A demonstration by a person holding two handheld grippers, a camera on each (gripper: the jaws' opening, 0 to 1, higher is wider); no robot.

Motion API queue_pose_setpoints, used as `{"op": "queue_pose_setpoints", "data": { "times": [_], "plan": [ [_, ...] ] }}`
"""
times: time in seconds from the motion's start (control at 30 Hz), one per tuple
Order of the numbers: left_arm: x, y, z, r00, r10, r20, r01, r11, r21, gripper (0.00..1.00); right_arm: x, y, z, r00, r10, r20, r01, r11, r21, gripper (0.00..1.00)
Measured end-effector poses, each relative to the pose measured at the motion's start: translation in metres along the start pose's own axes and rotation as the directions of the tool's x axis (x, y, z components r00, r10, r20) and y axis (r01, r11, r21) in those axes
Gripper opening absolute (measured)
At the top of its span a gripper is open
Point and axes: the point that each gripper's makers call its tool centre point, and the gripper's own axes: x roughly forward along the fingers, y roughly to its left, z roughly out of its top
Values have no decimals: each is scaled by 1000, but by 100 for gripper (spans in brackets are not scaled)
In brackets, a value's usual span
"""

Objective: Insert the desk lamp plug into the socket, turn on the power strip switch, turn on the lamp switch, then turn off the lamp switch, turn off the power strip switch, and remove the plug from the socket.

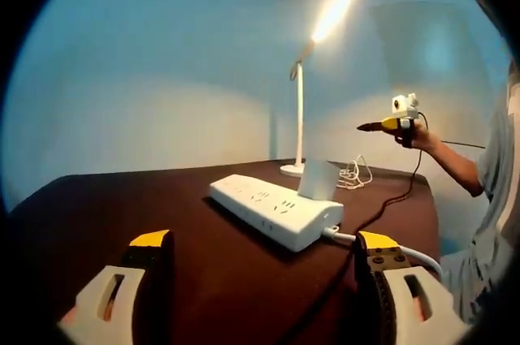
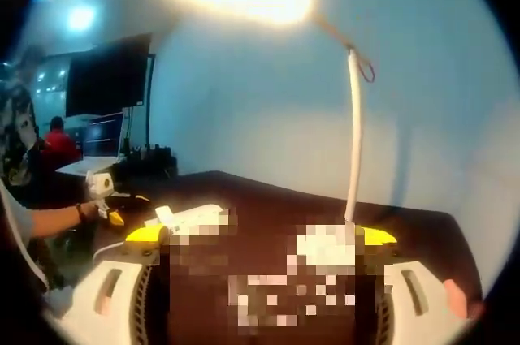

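A white power strip is seen lying on a dark brown table, with a white plug seated in a socket near its right end. Behind it, the desk lamp is lit, its head glowing against a pale blue wall. The left gripper is held low over the table, jaws wide apart and empty. The right gripper is raised beside the lamp; its jaws are likewise spread, nothing clamped between them.
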Motion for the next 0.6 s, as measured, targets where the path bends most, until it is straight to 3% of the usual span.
{"op": "queue_pose_setpoints", "data": {
  "times": [0.6],
  "plan": [
    [0, 0, 0, 1000, -6, 2, 6, 1000, -5, 88, -27, 1, -19, 999, -48, -19, 48, 999, 13, 93]
  ]
}}
